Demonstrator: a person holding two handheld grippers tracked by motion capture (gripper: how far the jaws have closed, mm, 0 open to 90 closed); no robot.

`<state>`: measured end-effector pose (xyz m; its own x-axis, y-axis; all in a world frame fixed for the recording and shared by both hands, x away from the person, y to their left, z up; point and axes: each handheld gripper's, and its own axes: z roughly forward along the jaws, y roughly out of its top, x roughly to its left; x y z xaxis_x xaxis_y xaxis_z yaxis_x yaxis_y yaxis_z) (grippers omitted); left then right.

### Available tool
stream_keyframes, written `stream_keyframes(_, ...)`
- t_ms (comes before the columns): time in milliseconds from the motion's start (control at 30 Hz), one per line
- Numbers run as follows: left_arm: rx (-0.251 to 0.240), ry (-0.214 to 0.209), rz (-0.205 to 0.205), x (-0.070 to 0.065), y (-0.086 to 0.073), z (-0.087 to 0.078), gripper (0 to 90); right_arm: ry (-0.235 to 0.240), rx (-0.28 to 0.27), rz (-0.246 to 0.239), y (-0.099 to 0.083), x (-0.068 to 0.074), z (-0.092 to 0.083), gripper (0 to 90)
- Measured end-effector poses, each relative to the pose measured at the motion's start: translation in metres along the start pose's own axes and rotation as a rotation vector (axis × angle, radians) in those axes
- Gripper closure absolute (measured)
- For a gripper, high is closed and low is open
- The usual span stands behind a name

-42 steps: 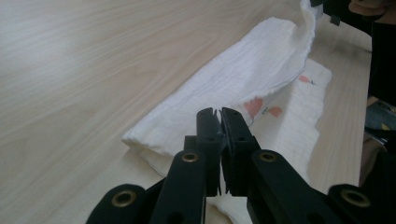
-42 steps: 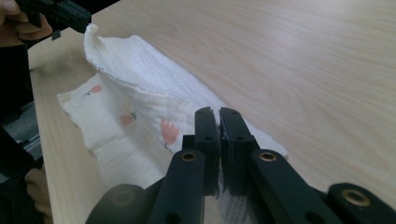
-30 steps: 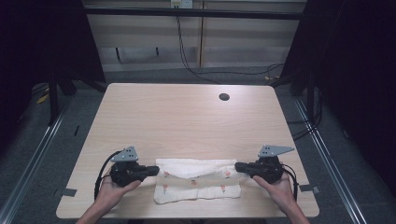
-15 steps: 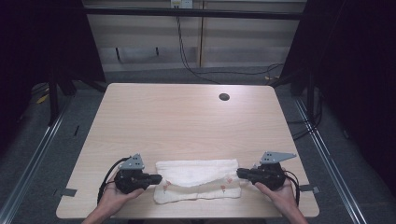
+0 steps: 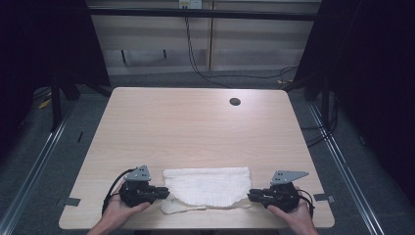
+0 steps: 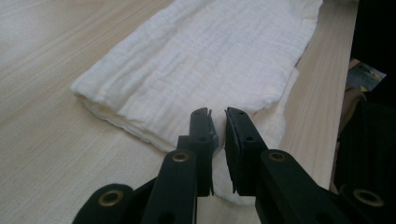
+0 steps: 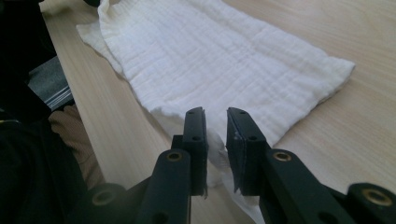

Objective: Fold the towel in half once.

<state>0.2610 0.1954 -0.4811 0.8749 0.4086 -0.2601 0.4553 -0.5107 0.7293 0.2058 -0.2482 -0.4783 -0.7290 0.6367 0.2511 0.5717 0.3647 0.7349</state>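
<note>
A white folded cloth (image 5: 205, 186) lies flat near the table's front edge, with a lower layer peeping out along its near side. My left gripper (image 5: 165, 194) rests at the cloth's left near corner and my right gripper (image 5: 249, 196) at its right near corner. In the left gripper view the jaws (image 6: 217, 114) stand a narrow gap apart over the cloth (image 6: 196, 65). The right gripper (image 7: 215, 114) looks the same, over the cloth's edge (image 7: 224, 60). Both pairs of jaws have just been opening; cloth lies in the gaps but the pads no longer press on it.
The wooden table (image 5: 195, 127) has a dark round hole (image 5: 235, 102) at the back right. Its front edge runs just behind both hands. Cables hang by the wall behind the table, and metal rails run along the floor on both sides.
Both hands drew back toward the table's front edge and the cloth's upper layer came with them. It now lies spread flat over the lower layer.
</note>
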Motion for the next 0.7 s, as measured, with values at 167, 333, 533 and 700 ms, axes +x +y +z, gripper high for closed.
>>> stream_keyframes(167,-0.033,-0.022,0.007,-0.004,-0.001,-0.007,85.8,-0.003,-0.02,0.0,0.001,0.0,-0.003,77.8)
stream_keyframes(333,-0.065,-0.026,-0.007,0.001,0.002,-0.012,85.4,-0.008,-0.025,-0.004,0.001,0.0,-0.011,74.0)
stream_keyframes(533,-0.035,0.021,-0.016,0.013,0.018,0.003,78.4,-0.03,-0.015,0.025,0.009,-0.003,0.001,65.1)
stream_keyframes(700,0.008,0.053,-0.018,0.026,0.036,0.023,71.3,0.016,0.083,-0.034,0.028,-0.004,0.032,59.5)
